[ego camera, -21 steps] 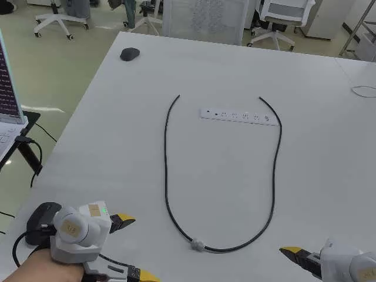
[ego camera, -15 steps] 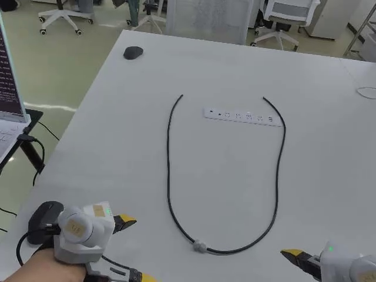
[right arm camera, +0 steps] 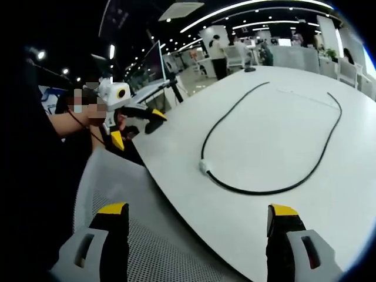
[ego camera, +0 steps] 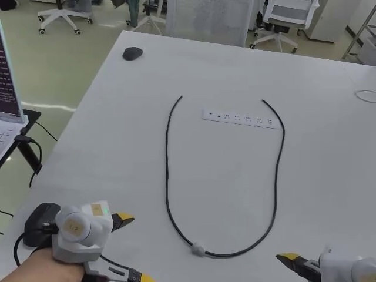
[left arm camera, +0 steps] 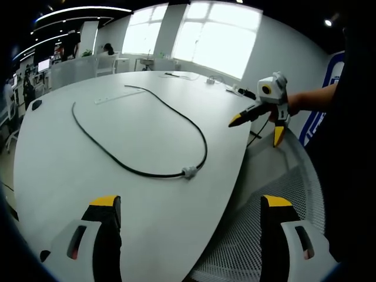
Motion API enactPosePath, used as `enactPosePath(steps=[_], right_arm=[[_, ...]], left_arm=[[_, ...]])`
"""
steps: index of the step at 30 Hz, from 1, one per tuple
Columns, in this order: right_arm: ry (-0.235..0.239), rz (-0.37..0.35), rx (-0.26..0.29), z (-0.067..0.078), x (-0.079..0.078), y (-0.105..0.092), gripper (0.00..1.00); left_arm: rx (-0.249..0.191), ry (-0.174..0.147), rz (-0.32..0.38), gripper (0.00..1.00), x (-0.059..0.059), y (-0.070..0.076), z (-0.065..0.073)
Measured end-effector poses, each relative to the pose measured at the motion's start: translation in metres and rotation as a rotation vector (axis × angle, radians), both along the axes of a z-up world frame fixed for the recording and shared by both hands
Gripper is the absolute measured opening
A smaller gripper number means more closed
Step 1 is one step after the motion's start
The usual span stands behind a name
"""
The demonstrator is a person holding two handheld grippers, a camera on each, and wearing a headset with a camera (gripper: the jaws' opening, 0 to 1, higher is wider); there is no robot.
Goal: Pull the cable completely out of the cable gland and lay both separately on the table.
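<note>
A black cable [ego camera: 166, 170] lies in a long U on the white table [ego camera: 106, 135], its two ends pointing away from me. A small grey cable gland [ego camera: 197, 250] sits on it at the bottom of the U. My left gripper [ego camera: 135, 248] hovers open at the near left table edge, left of the gland. At the near right edge my right gripper [ego camera: 294, 262] is also open, right of the gland. In the left gripper view the gland [left arm camera: 189, 172] lies ahead of the empty open gripper [left arm camera: 191, 202]. The right gripper view has the gland [right arm camera: 203, 166] beyond its own open gripper [right arm camera: 197, 210].
A white power strip [ego camera: 241, 119] lies between the cable's two ends. A dark mouse [ego camera: 133, 53] rests at the far left corner. Office chairs [ego camera: 282, 17] stand beyond the table. A laptop [ego camera: 7, 100] is off the left side.
The head camera has shifted slightly. Cable, gland and both grippers hold their places.
</note>
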State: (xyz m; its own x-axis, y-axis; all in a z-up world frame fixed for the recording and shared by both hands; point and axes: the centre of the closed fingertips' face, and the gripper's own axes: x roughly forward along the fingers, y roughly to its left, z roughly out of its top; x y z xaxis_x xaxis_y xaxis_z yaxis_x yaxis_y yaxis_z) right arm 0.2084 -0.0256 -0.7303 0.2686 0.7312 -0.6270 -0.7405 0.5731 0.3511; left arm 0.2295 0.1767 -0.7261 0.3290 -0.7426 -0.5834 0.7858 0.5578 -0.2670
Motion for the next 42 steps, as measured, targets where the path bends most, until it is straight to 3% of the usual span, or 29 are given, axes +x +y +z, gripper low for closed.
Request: enactPosePath(steps=[8,11,18,21,26,29,36,42], right_arm=[[-0.028,0.010,-0.041,-0.003,0.010,-0.002,0.99],[-0.031,0.024,-0.077,-0.005,0.013,0.000,0.93],[-0.049,0.051,-0.070,0.000,0.025,0.016,0.89],[-0.050,0.083,-0.095,-0.002,0.030,0.019,0.86],[-0.058,0.107,-0.126,-0.004,0.040,0.025,0.80],[-0.086,0.126,-0.152,-0.007,0.046,0.029,0.77],[-0.050,0.184,-0.202,-0.018,0.049,0.044,0.66],[-0.051,0.225,-0.234,-0.026,0.054,0.055,0.58]], left_arm=[[-0.006,-0.003,0.009,0.98,0.000,-0.004,0.002],[0.002,-0.001,0.013,0.97,-0.001,-0.003,0.001],[0.011,-0.010,0.019,0.97,-0.003,-0.002,0.004],[0.038,-0.012,0.016,0.98,-0.006,-0.002,0.002],[0.046,0.007,0.029,0.97,-0.009,0.000,-0.002],[0.046,0.015,0.034,0.96,-0.010,-0.001,-0.005],[0.029,0.026,0.071,0.96,-0.010,-0.006,-0.011],[0.022,0.036,0.072,0.95,-0.013,-0.009,-0.016]])
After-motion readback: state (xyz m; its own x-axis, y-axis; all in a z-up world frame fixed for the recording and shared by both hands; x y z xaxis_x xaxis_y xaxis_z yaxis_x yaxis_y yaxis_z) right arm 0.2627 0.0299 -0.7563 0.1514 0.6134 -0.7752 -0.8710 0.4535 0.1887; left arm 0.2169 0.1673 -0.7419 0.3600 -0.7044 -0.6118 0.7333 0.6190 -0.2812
